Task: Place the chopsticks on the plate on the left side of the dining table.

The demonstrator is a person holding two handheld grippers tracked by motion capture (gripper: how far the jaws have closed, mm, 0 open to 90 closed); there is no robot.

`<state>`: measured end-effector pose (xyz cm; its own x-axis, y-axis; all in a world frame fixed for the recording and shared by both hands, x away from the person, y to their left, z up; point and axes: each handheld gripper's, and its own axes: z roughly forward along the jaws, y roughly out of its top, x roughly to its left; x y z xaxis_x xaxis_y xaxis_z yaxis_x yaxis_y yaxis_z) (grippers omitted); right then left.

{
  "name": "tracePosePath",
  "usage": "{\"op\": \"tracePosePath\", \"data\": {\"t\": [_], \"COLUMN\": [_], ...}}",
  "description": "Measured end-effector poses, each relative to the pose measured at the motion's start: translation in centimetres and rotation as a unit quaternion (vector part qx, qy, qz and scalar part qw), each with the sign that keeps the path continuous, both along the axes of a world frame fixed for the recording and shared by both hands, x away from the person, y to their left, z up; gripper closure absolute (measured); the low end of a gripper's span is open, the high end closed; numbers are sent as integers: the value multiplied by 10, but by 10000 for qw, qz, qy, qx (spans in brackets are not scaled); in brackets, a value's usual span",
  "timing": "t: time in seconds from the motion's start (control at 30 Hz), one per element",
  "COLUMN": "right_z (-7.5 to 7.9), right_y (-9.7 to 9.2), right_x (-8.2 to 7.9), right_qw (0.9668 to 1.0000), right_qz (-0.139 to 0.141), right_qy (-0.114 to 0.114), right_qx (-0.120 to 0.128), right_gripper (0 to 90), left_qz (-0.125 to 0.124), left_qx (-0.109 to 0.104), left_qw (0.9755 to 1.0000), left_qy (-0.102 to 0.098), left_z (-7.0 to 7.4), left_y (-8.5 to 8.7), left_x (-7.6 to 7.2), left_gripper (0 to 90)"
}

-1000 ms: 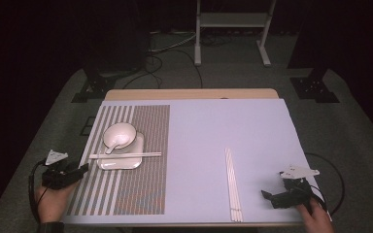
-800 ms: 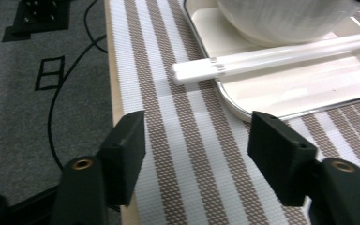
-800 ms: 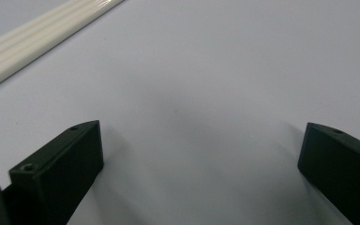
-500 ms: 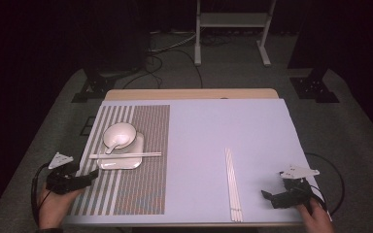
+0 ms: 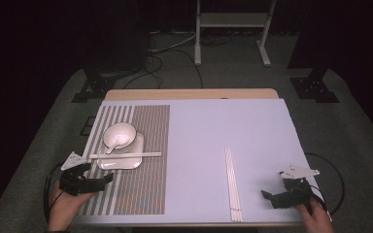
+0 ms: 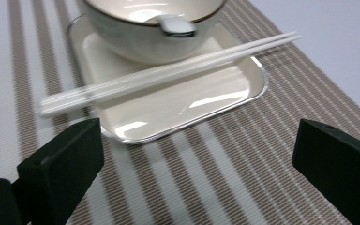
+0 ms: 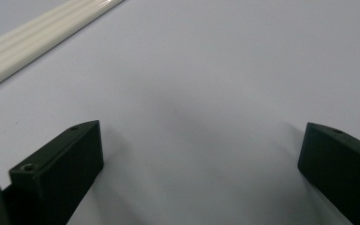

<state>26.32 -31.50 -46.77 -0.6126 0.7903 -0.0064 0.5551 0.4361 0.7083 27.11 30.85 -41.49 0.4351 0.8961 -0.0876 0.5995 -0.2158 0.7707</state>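
Striped mat [image 5: 145, 145] on the left part of a pale surface [image 5: 233, 126]. On the mat's left half, a white bowl [image 5: 125, 130] with a spoon [image 5: 112, 144] resting in it. Beyond the mat, across grey floor [image 5: 349, 131], a white stand [image 5: 233, 22] and loose cables [image 5: 175, 48]. Left of the mat's far corner, a black base [image 5: 94, 87].

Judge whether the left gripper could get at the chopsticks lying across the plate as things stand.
Probably yes. The left gripper has just been opening its jaws, with nothing between them, and the chopsticks lie across the plate just ahead, with bare striped placemat between. The bowl sits behind them, close.
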Motion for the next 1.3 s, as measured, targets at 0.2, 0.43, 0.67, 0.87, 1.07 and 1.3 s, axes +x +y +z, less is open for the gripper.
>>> {"op": "tracePosePath", "data": {"t": [0.2,0.43,0.67,0.87,1.07,1.3], "right_z": [0,0,0,0,0,0], "right_y": [0,0,0,0,0,0], "right_x": [0,0,0,0,0,0], "right_qw": [10000,10000,10000,10000,10000,10000], "right_qz": [0,1,3,2,2,3], "right_qy": [1,-2,-5,-18,-14,-15], "right_qx": [-2,-2,2,3,1,3], "right_gripper": [0,0,0,0,0,0], "left_qz": [-261,-470,-736,-973,-1195,-1307], "left_qx": [32,98,77,26,17,-45], "left_qw": [9996,9988,9971,9949,9922,9904], "left_qy": [-31,-59,-168,-263,-342,-442], "left_z": [1,1,5,5,5,3], "left_y": [-20,-38,-57,-74,-89,-102], "left_x": [0,0,-1,-1,-3,-4], "left_gripper": [4,4,4,4,4,4]}}
